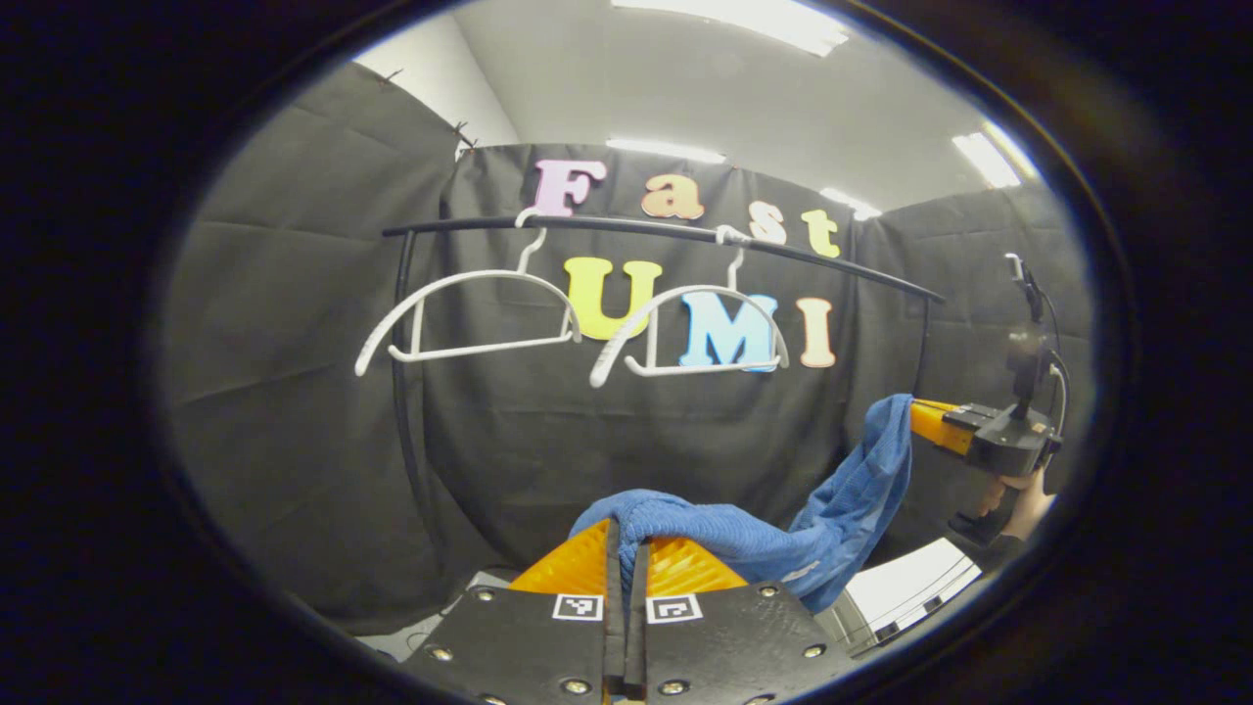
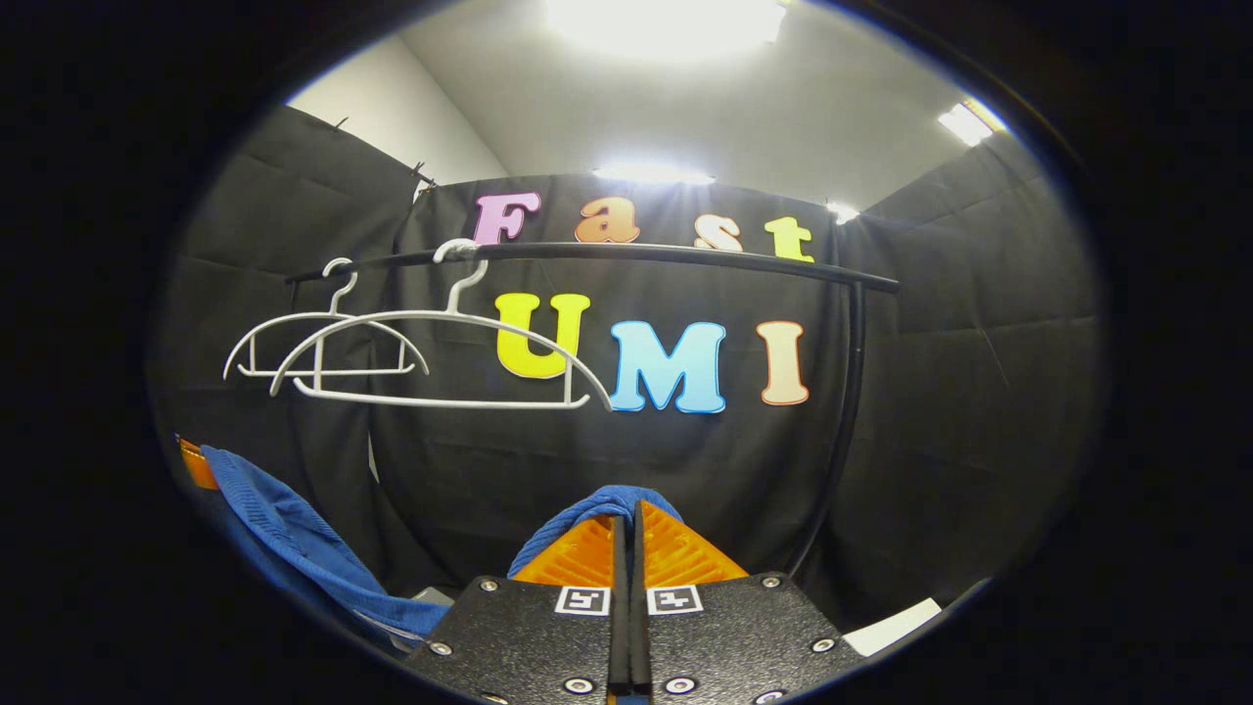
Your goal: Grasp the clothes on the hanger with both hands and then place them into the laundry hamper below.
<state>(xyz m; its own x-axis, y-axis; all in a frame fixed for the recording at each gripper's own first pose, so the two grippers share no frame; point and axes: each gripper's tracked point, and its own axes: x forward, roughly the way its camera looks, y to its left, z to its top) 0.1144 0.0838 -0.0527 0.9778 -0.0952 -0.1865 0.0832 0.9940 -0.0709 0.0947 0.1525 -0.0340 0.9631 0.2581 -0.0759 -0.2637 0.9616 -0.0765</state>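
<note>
Jaws of both grippers, left gripper (image 1: 626, 548) and right gripper (image 2: 627, 529), pinch the blue garment (image 1: 783, 539), which hangs stretched between them below two bare white hangers (image 1: 470, 313) on the black rail (image 1: 636, 230).

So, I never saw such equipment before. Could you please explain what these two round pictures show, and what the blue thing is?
No robot here: a person holds a two-finger gripper in each hand, and a camera rides on each, looking along its fingers. In the left gripper view, the left gripper is shut on a blue garment, which stretches to the right gripper. The right gripper view shows that gripper shut on the cloth too. Behind, two white hangers hang bare on a black rail.
</note>
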